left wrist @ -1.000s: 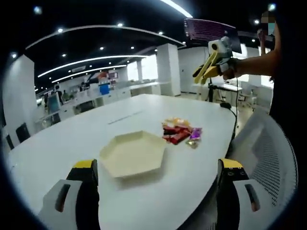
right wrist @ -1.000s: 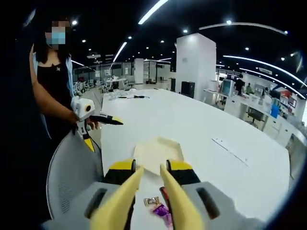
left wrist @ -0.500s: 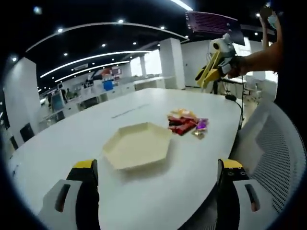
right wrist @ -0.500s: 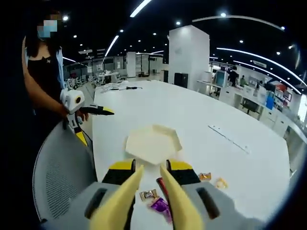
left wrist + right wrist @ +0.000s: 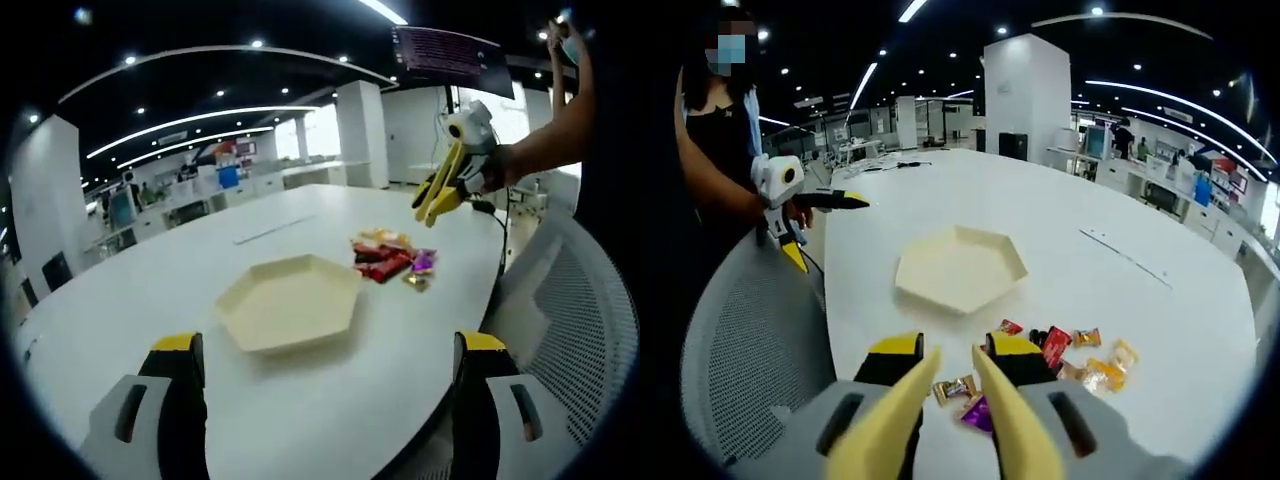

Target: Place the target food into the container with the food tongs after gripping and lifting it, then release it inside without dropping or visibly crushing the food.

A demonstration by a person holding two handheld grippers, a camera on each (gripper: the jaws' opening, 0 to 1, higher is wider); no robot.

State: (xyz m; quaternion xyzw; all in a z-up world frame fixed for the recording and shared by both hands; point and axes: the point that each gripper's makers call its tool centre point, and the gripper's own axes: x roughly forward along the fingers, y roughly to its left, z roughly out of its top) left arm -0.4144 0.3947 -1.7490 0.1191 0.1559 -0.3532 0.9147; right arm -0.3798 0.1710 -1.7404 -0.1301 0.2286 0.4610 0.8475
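Wrapped candies (image 5: 1065,360) on the white tabletop (image 5: 1060,250) now sit closer beneath the right gripper (image 5: 956,385), its yellow tong fingers (image 5: 902,415) slightly spread and empty; the left gripper (image 5: 320,400) stays wide open, so gripping seems next.

A long white bench (image 5: 150,300) with a rounded end runs across both views. On it sits a pale yellow hexagonal tray (image 5: 290,300), centre frame in the left gripper view. Just right of the tray, apart from it, lies a small heap of wrapped candies (image 5: 392,262), red, gold and purple.
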